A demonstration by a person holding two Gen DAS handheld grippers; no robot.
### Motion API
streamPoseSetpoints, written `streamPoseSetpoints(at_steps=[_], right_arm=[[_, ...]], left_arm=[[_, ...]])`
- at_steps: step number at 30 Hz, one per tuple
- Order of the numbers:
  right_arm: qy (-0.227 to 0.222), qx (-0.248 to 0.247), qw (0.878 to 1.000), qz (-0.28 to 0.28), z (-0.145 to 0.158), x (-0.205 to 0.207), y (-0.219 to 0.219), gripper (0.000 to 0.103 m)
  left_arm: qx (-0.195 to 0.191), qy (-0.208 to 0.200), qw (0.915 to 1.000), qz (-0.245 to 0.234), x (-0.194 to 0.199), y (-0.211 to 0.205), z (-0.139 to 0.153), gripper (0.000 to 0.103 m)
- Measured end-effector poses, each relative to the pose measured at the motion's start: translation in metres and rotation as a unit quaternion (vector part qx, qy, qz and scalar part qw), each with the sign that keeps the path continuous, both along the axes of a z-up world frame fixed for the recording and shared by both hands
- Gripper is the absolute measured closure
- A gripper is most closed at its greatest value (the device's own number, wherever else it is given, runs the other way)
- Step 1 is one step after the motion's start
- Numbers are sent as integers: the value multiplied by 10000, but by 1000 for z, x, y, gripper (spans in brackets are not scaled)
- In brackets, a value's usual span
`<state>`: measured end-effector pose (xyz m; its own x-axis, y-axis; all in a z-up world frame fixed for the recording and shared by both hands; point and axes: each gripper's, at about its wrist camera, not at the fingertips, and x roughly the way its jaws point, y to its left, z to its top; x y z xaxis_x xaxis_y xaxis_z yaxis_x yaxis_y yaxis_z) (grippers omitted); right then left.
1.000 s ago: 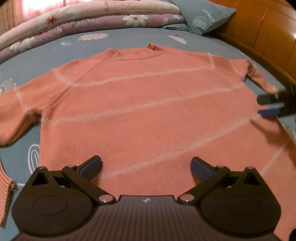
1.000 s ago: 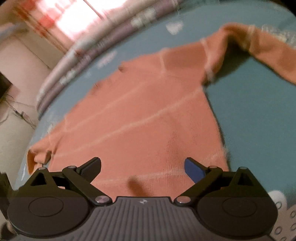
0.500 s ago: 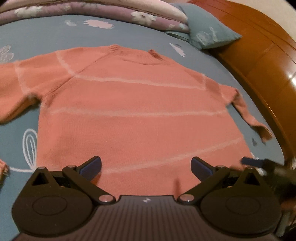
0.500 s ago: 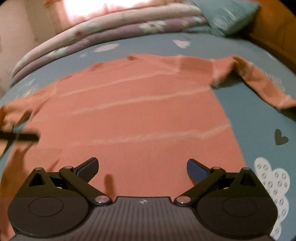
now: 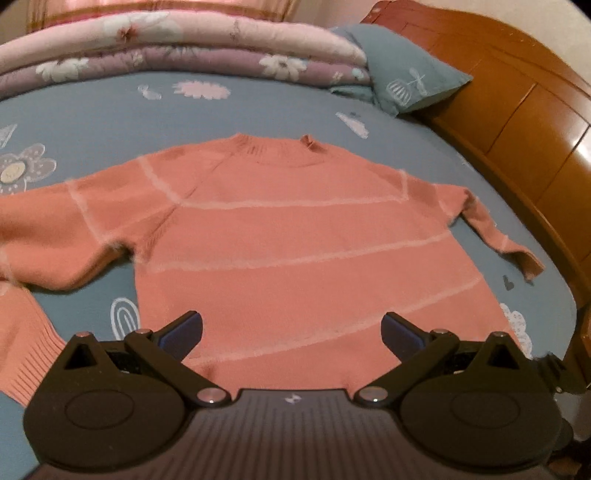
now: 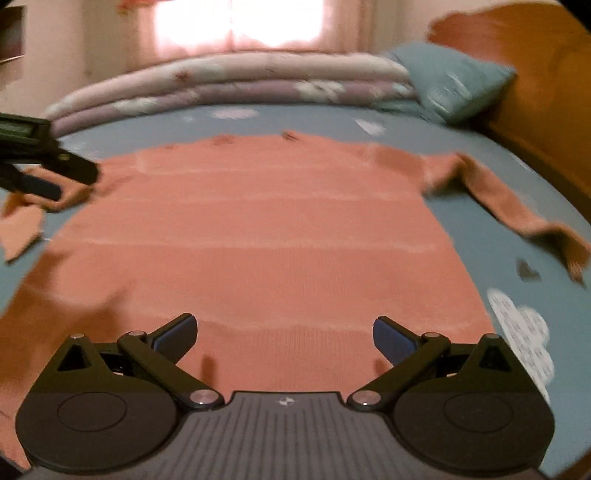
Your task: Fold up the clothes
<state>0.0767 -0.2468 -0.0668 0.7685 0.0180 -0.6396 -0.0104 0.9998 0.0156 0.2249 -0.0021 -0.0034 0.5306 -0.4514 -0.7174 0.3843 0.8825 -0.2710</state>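
Observation:
A salmon-pink knit sweater with pale stripes lies flat on the blue bed, collar at the far side, hem nearest me. Its left sleeve spreads out and bends back toward the near edge; the right sleeve trails toward the headboard. My left gripper hangs open above the hem, with nothing between its fingers. In the right wrist view the same sweater fills the middle, and my right gripper is open above the hem. The left gripper shows there at the left edge, over the left sleeve.
A blue patterned bedsheet covers the bed. Folded pink and purple quilts lie along the far side, with a teal pillow beside them. A wooden headboard runs along the right. A bright curtained window is behind.
Both grippers have pulled back and risen, so the whole sweater now shows, farther off. The left gripper has come in at the left edge of the right wrist view. Both stay open.

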Motion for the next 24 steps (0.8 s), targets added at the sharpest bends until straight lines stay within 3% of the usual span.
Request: streamPoseSetpoints(at_steps=[6, 9, 14, 17, 20, 24], right_arm=[[331, -65, 9991, 262, -30, 31, 27, 0], [64, 92, 9997, 225, -37, 10, 21, 0], [80, -97, 9995, 283, -31, -11, 23, 0], [92, 203, 9996, 149, -21, -6, 27, 0], [65, 431, 9978, 490, -12, -3, 42, 0], [5, 113, 9911, 1324, -10, -4, 84, 0]], left_arm=[[133, -45, 9997, 196, 3, 4, 2, 1], [165, -115, 9996, 178, 4, 5, 4, 1], [152, -135, 9998, 14, 2, 6, 9, 1], [202, -152, 9997, -58, -3, 9, 10, 1], [288, -172, 9994, -94, -9, 14, 12, 1], [367, -244, 9990, -48, -13, 24, 15, 1]])
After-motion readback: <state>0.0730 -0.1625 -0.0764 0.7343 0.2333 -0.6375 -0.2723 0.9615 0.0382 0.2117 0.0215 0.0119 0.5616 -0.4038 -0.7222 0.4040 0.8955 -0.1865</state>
